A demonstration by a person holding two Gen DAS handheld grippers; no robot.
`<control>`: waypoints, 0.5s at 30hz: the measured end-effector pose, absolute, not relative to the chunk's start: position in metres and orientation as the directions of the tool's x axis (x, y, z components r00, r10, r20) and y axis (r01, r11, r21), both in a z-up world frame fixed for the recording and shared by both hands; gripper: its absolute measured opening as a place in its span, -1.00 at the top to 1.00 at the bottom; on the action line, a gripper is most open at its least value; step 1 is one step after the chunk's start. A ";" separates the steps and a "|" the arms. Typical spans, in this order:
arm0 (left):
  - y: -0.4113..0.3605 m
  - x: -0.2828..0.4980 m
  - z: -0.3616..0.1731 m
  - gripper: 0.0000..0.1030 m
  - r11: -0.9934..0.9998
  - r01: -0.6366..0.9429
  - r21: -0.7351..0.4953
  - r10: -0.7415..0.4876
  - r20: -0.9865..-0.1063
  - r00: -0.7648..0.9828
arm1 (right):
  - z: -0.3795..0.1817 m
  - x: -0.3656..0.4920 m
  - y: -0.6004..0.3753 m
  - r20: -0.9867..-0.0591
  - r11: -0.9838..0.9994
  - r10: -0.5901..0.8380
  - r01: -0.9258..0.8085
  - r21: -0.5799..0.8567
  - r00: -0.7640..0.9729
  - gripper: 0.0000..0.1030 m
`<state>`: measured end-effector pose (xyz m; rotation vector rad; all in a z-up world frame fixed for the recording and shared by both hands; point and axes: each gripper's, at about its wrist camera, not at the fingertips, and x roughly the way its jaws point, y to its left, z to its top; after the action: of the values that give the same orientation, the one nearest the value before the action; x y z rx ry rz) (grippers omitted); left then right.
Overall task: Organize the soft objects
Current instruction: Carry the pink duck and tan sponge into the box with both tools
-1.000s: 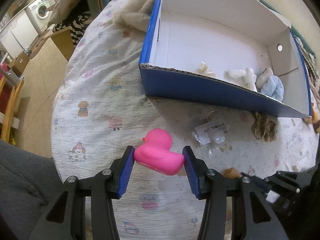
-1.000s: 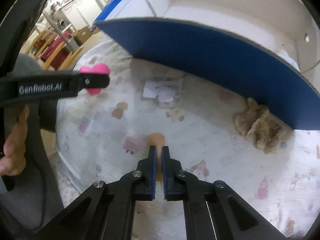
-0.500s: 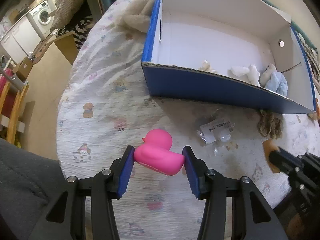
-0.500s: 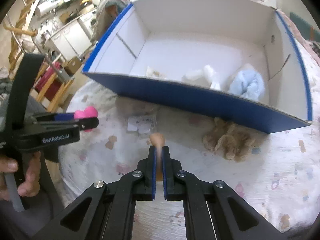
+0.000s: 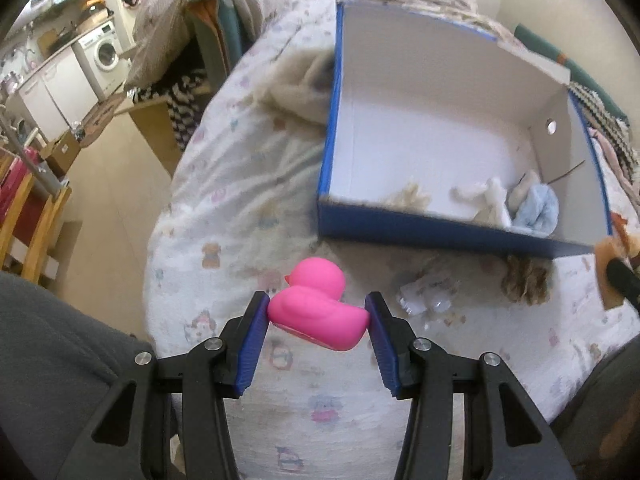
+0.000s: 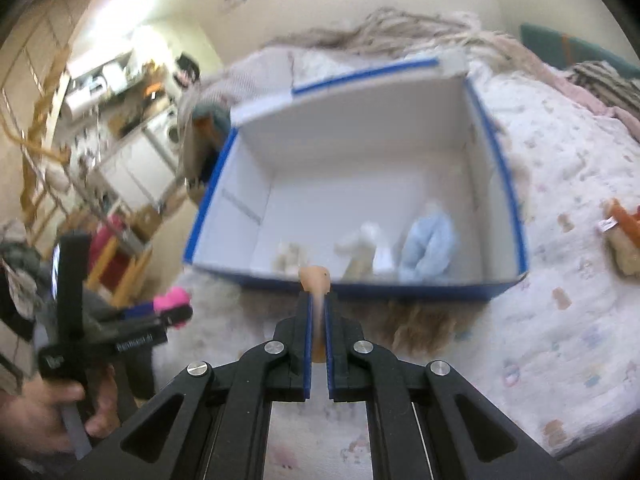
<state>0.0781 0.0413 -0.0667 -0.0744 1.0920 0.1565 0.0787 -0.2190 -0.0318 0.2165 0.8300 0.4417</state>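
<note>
My left gripper [image 5: 316, 320] clamps the pink duck [image 5: 316, 312] just before the blue box [image 5: 440, 236]. My right gripper [image 6: 316, 312] pinches a thin tan soft piece [image 6: 315, 278] at the box's near wall. Inside lie a light-blue cloth [image 6: 426, 248] and white plush bits [image 5: 486, 196].

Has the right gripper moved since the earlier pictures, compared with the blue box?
Yes. The right gripper, shut on a thin tan piece, has risen: its view now looks down into the blue box, whereas before it faced the box's outer wall.
</note>
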 end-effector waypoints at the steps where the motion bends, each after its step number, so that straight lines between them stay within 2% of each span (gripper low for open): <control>1: 0.040 0.079 -0.062 0.12 0.987 -0.160 0.016 0.089 -0.882 0.463 | -0.026 0.080 -0.223 -0.653 0.889 0.457 -0.285 0.359 0.604 0.87; 15: 0.010 0.137 0.001 0.12 0.996 -0.087 0.009 0.058 -0.815 0.576 | 0.003 0.135 -0.239 -0.645 0.913 0.403 -0.238 0.330 0.649 0.87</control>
<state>0.1371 0.0101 0.0008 -0.0336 0.9529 0.0850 0.1348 -0.2388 0.0034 0.2244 0.7840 0.3675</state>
